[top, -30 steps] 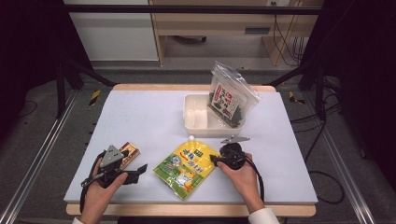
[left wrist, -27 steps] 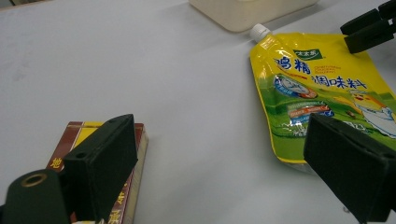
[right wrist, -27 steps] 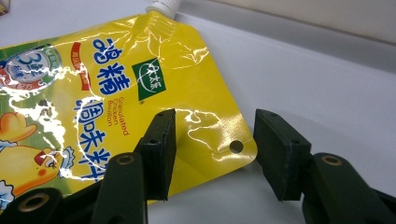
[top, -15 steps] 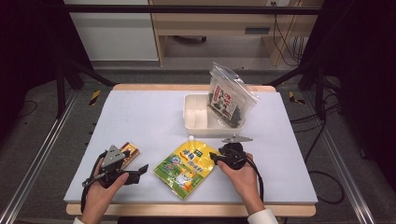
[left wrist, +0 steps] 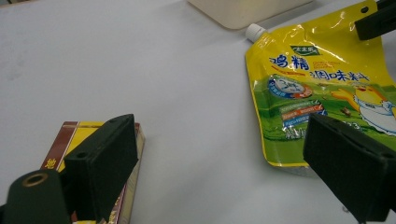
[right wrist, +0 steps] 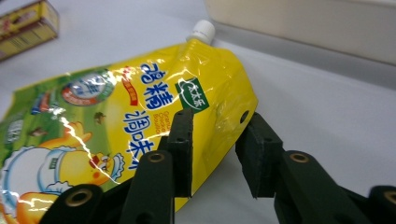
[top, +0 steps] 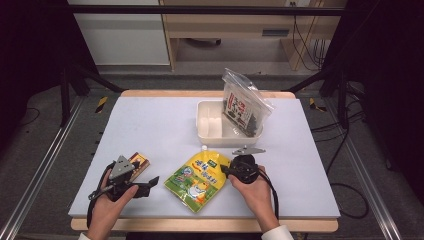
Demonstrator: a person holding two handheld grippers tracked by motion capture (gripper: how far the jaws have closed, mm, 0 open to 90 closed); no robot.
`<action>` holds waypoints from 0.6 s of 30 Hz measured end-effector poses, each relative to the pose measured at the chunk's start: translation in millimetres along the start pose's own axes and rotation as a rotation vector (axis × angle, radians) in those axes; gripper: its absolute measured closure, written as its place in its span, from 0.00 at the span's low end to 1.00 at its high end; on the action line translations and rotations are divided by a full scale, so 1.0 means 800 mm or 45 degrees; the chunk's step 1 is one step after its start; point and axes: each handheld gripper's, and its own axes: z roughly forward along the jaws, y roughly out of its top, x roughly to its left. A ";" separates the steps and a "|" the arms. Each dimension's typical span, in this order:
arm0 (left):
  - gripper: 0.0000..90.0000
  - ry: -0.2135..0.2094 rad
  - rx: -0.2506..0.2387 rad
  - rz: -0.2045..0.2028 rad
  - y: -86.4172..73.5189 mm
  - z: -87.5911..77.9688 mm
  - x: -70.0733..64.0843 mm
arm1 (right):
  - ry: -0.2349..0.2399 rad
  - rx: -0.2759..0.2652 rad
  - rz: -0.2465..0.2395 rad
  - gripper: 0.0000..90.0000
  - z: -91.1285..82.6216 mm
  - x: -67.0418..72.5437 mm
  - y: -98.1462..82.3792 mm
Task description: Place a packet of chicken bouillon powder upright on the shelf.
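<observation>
The white worktop [top: 165, 125] carries a cream tray [top: 212, 127], a yellow spouted pouch [top: 197, 180] lying flat, and a small brown-and-yellow box [top: 141, 162] near its left.

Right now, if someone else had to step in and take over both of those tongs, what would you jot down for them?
Right tongs: jaws have just been closing around the top corner of the yellow pouch; a gap is visible on one side, so no firm grip yet.
Left tongs: open, holding nothing, hovering beside the small box.
Things: pouch lies flat on the table, white cap toward the white tray. A clear bag of dark snacks leans in the tray.
Done: the bag sits in the tray.
Left: probably finish gripping the pouch and lift it, likely to the tray; box untouched.
</observation>
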 end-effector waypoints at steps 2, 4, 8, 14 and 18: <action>0.11 -0.002 0.001 0.003 0.000 0.000 0.000 | -0.015 0.022 -0.015 0.84 0.005 0.002 -0.001; 0.11 -0.003 0.002 0.004 0.000 0.000 0.000 | -0.042 0.010 -0.020 0.92 0.004 0.002 0.000; 0.11 -0.003 0.003 0.007 0.000 0.000 0.000 | -0.016 -0.029 -0.005 0.97 -0.004 0.002 0.003; 0.11 0.002 0.008 0.013 -0.002 -0.003 0.000 | 0.041 -0.098 -0.013 1.00 -0.025 0.005 0.014; 0.11 -0.014 0.040 0.053 -0.003 -0.002 -0.002 | 0.064 -0.141 -0.065 1.00 -0.043 0.008 0.027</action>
